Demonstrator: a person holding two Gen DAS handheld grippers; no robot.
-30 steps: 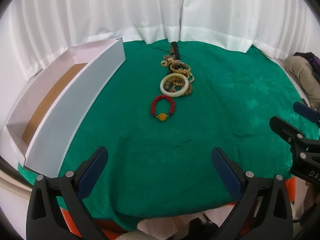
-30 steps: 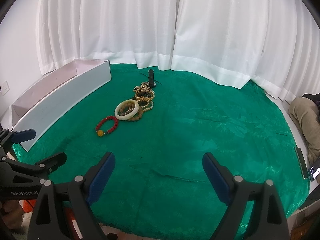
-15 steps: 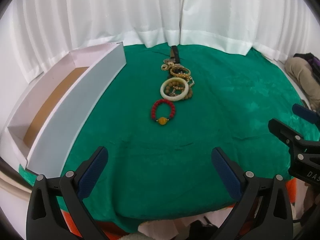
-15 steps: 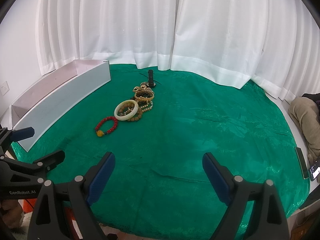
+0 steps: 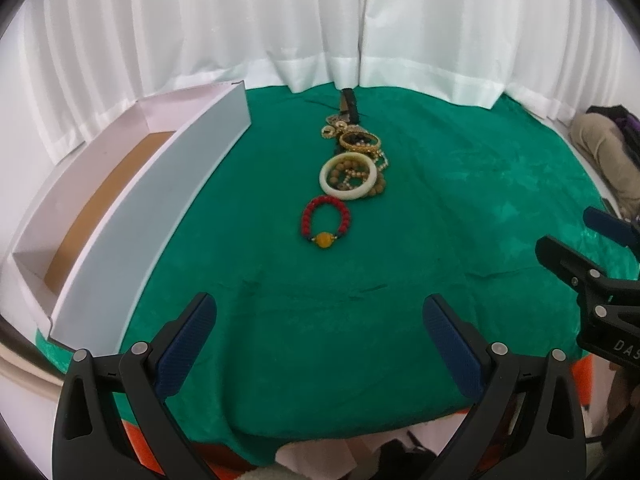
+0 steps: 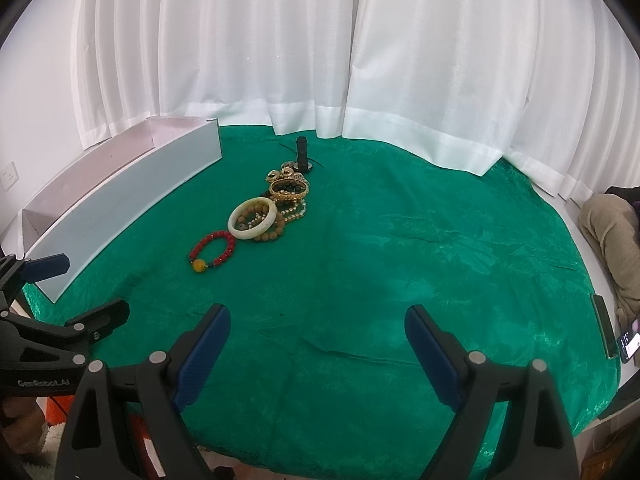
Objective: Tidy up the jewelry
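A row of jewelry lies mid-table on the green cloth. Nearest is a red bead bracelet (image 5: 326, 224) with a yellow bead, also in the right wrist view (image 6: 212, 250). Behind it a white bangle (image 5: 348, 176) (image 6: 253, 218) lies on brown beads, then a gold bangle (image 5: 359, 141) (image 6: 289, 189) and small gold pieces. A long white box (image 5: 132, 216) (image 6: 120, 208) with a brown floor stands at the left. My left gripper (image 5: 320, 344) is open and empty near the front edge. My right gripper (image 6: 318, 348) is open and empty, to its right.
A short black cylinder (image 6: 302, 152) stands behind the jewelry. White curtains (image 6: 320, 60) close off the back. A beige bundle (image 6: 612, 232) and a phone (image 6: 630, 344) lie beyond the table's right edge. The cloth (image 6: 400, 260) is wrinkled near the front.
Both views have shifted slightly; the jewelry sits a little lower in the left wrist view. Both grippers stay open and nothing on the table has moved.
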